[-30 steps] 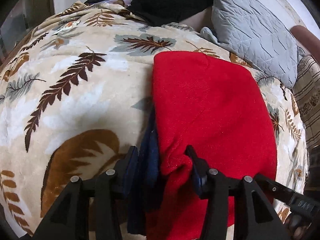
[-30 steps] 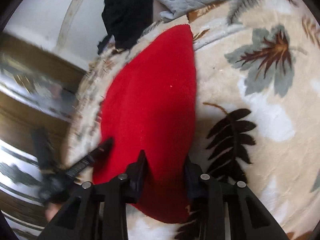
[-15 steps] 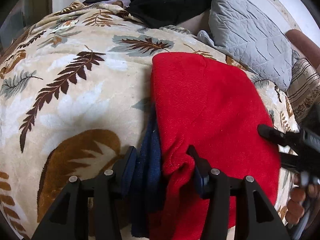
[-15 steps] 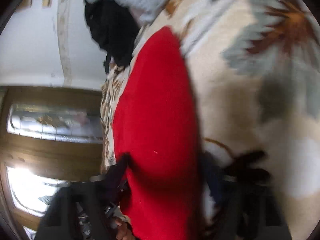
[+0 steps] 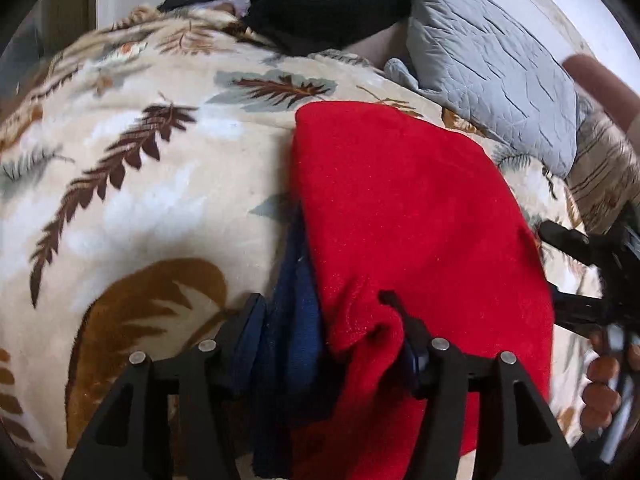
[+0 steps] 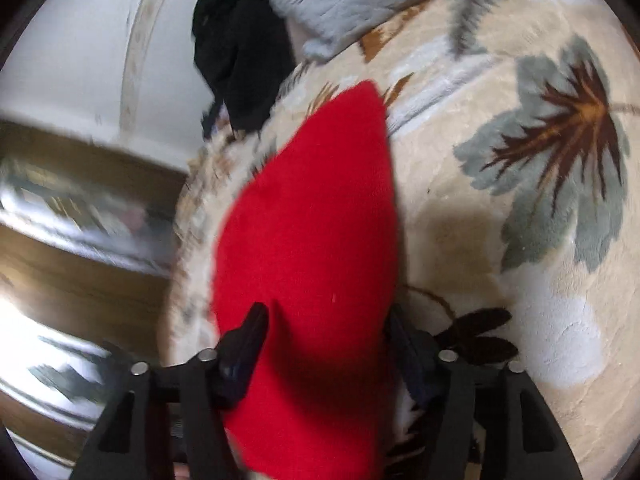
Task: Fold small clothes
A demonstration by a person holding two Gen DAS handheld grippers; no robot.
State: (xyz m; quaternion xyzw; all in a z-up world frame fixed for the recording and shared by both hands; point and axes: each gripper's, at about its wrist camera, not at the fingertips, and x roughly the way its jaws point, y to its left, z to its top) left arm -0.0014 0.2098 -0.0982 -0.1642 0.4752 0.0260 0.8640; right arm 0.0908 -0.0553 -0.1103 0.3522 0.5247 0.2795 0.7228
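A red knit garment point(image 5: 408, 216) lies on the leaf-print blanket point(image 5: 132, 200), with a dark blue layer point(image 5: 292, 320) showing at its left near edge. My left gripper point(image 5: 326, 316) straddles the near edge; its jaws stand wide with bunched red and blue cloth between them. My right gripper point(image 5: 560, 276) is at the garment's right edge. In the right wrist view the garment point(image 6: 312, 216) runs away from the right gripper point(image 6: 324, 328), whose jaws stand wide apart with red cloth between them.
A grey quilted pillow point(image 5: 492, 76) and a heap of black clothes point(image 5: 320, 0) lie at the far end of the bed. A striped cushion point(image 5: 600, 176) is at the right. The bed's edge and a wooden door point(image 6: 80, 272) show left in the right wrist view.
My right gripper has swung in to the garment's right edge, and its fingers have spread wider. My left gripper has held its place on the near edge.
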